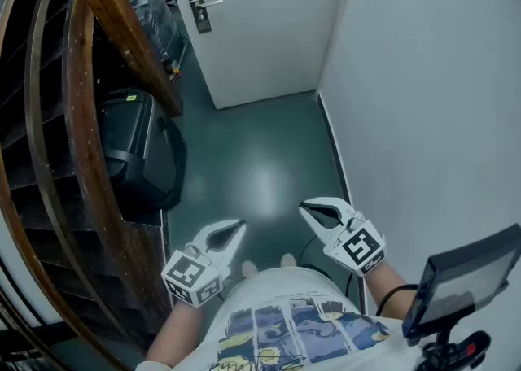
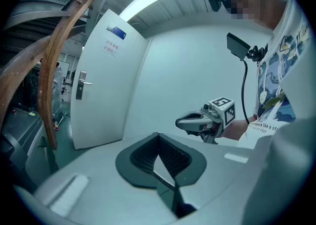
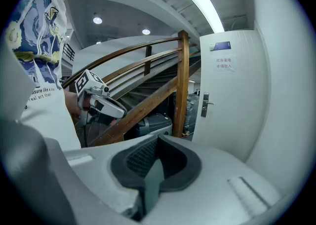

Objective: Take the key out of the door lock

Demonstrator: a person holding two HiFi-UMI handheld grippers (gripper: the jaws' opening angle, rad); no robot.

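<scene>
You carry the left tongs point(image 1: 237, 229) and right tongs point(image 1: 308, 209) low at your waist, both closed on nothing, likely because the door point(image 1: 260, 28) is still well ahead. Any key in its lock point(image 1: 198, 10) is too small to make out. Narrow passage: green floor point(image 1: 260, 158), white wall point(image 1: 423, 101), wooden stair rail point(image 1: 122, 24).
</scene>
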